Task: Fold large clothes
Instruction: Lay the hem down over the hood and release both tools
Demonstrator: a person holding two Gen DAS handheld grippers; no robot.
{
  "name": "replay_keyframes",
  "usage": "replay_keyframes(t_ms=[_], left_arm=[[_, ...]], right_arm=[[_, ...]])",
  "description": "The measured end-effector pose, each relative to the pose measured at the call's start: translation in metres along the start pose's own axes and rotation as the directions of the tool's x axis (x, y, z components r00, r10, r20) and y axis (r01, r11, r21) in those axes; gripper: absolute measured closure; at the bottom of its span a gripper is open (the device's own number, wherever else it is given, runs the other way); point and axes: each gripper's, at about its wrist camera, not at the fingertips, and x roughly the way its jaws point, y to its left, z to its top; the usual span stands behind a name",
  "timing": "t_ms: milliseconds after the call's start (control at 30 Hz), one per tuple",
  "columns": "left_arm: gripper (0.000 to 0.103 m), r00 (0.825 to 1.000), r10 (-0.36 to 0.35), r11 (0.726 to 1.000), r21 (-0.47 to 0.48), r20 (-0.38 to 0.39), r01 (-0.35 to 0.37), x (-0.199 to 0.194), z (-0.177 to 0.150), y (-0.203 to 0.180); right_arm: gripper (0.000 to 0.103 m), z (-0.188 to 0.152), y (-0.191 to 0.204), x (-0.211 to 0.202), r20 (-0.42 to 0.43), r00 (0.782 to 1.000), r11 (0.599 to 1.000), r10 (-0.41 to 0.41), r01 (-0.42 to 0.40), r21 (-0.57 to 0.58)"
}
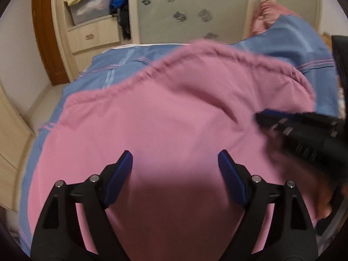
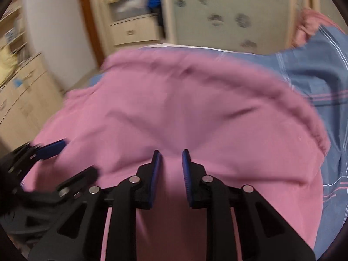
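Left wrist view: pink garment (image 1: 174, 113) spread smooth over blue bedsheet (image 1: 113, 65).

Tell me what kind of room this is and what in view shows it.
Most likely a bedroom. A pink garment lies spread over a bed with a blue striped sheet, and behind it stands a wardrobe with patterned sliding doors and an open shelf stuffed with clothes and a storage box.

Pink garment (image 1: 165, 117) spread flat on the bed; far edge gathered.
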Motion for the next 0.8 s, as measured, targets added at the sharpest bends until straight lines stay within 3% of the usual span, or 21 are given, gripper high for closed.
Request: replay_keyframes(t_ms=[33, 67, 100, 133, 167, 200, 300, 367, 433, 467, 500, 567, 600, 633, 667, 800], left_arm=[[0.019, 0.999, 0.033, 0.999, 0.000, 0.001, -0.033, 0.008, 0.005, 0.003], [0.018, 0.996, 0.087, 0.996, -0.008, 0.001, -0.087, 0.017, 0.011, 0.011], [0.017, 0.992, 0.124, 0.992, -0.022, -0.005, -0.124, 0.027, 0.016, 0.017], [0.017, 0.988, 0.150, 0.987, -0.048, -0.023, -0.151, 0.037, 0.018, 0.029], [0.017, 0.983, 0.178, 0.981, -0.075, -0.046, -0.181, 0.043, 0.019, 0.038], [0.017, 0.979, 0.193, 0.976, -0.092, -0.063, -0.198, 0.050, 0.017, 0.048], [0.017, 0.967, 0.238, 0.962, -0.111, -0.089, -0.248, 0.064, 0.012, 0.069], [0.017, 0.962, 0.245, 0.952, -0.160, -0.122, -0.262, 0.067, 0.009, 0.082], [0.017, 0.951, 0.273, 0.943, -0.156, -0.148, -0.295, 0.068, 0.010, 0.084], [0.023, 0.948, 0.285, 0.943, -0.135, -0.141, -0.304, 0.064, 0.010, 0.080], [0.036, 0.955, 0.271, 0.951, -0.120, -0.123, -0.285, 0.054, 0.011, 0.078], [0.041, 0.972, 0.228, 0.964, -0.127, -0.060, -0.234, 0.027, 0.009, 0.075], [0.032, 0.980, 0.198, 0.971, -0.137, 0.007, -0.195, 0.006, 0.009, 0.071], [0.025, 0.982, 0.179, 0.975, -0.142, 0.056, -0.169, -0.010, 0.009, 0.067], [0.020, 0.983, 0.150, 0.981, -0.142, 0.110, -0.133, -0.027, 0.010, 0.057], [0.024, 0.994, 0.041, 0.998, -0.055, 0.105, -0.035, -0.036, 0.017, 0.013]], right_arm=[[0.087, 0.006, -0.011, 0.007, 0.002, 0.999, 0.999, -0.051, 0.051, 0.017], [0.087, 0.010, -0.024, 0.014, 0.006, 0.987, 0.986, -0.162, 0.162, 0.025], [0.084, 0.013, -0.036, 0.020, 0.005, 0.968, 0.967, -0.252, 0.252, 0.029], [0.073, 0.013, -0.057, 0.028, -0.017, 0.944, 0.943, -0.329, 0.330, 0.049], [0.070, 0.013, -0.069, 0.033, -0.047, 0.942, 0.939, -0.332, 0.335, 0.076], [0.070, 0.004, -0.096, 0.040, -0.097, 0.954, 0.944, -0.283, 0.295, 0.148], [0.078, -0.016, -0.140, 0.043, -0.116, 0.973, 0.932, -0.199, 0.225, 0.283], [0.096, -0.029, -0.147, 0.047, -0.146, 0.963, 0.918, -0.228, 0.263, 0.296], [0.096, -0.029, -0.139, 0.046, -0.163, 0.956, 0.922, -0.245, 0.282, 0.265], [0.096, -0.027, -0.129, 0.041, -0.167, 0.945, 0.923, -0.281, 0.314, 0.222], [0.095, -0.023, -0.123, 0.035, -0.147, 0.941, 0.921, -0.305, 0.331, 0.203], [0.081, -0.032, -0.109, -0.008, -0.022, 0.951, 0.932, -0.310, 0.308, 0.192], [0.072, -0.034, -0.094, -0.032, 0.050, 0.964, 0.951, -0.260, 0.247, 0.186], [0.047, -0.037, -0.080, -0.055, 0.114, 0.971, 0.965, -0.210, 0.187, 0.183], [0.034, -0.041, -0.066, -0.074, 0.166, 0.973, 0.976, -0.160, 0.131, 0.177], [0.040, -0.037, -0.018, -0.081, 0.137, 0.990, 0.996, -0.021, 0.010, 0.085]])
